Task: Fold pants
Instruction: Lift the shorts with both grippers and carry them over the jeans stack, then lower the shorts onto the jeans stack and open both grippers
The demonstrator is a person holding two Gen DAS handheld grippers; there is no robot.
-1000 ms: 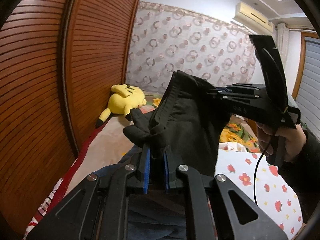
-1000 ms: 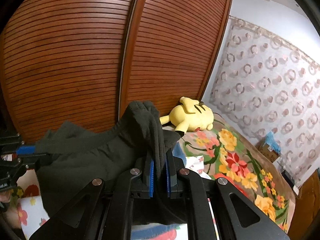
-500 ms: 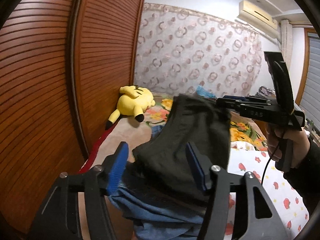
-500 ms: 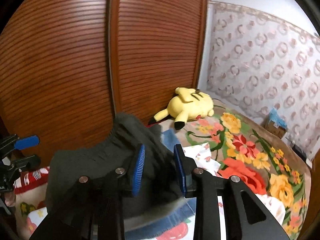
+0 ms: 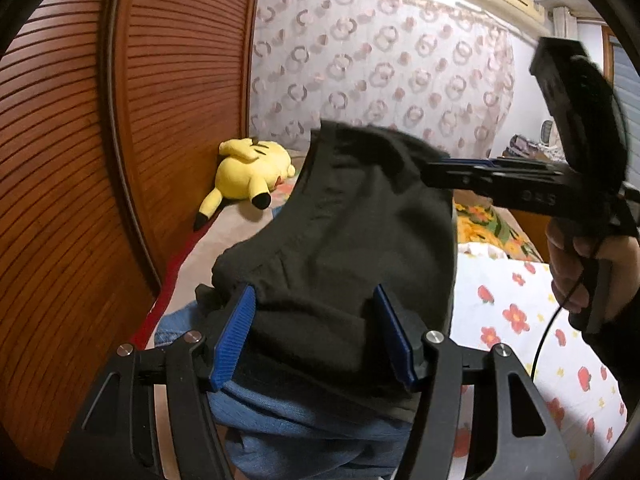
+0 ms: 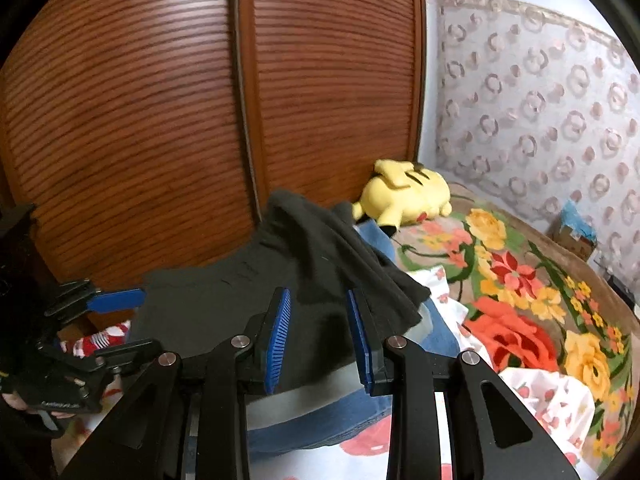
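Observation:
The dark grey pants lie bunched on a pile of blue jeans on the bed. My left gripper is open, its blue pads wide apart on either side of the near fold. My right gripper is open too, and a loose fold of the pants hangs between and over its pads. In the left wrist view the right gripper, held by a hand, reaches to the raised far corner of the cloth. In the right wrist view, one of the left gripper's fingers is at the cloth's left edge.
Louvred wooden wardrobe doors stand close along the left of the bed. A yellow plush toy lies beyond the pants. A floral blanket and a white sheet with red flowers cover the bed to the right.
Both grippers were shut on the pants a second ago and have opened. The pants have sunk onto the blue jeans, and both grippers have moved lower.

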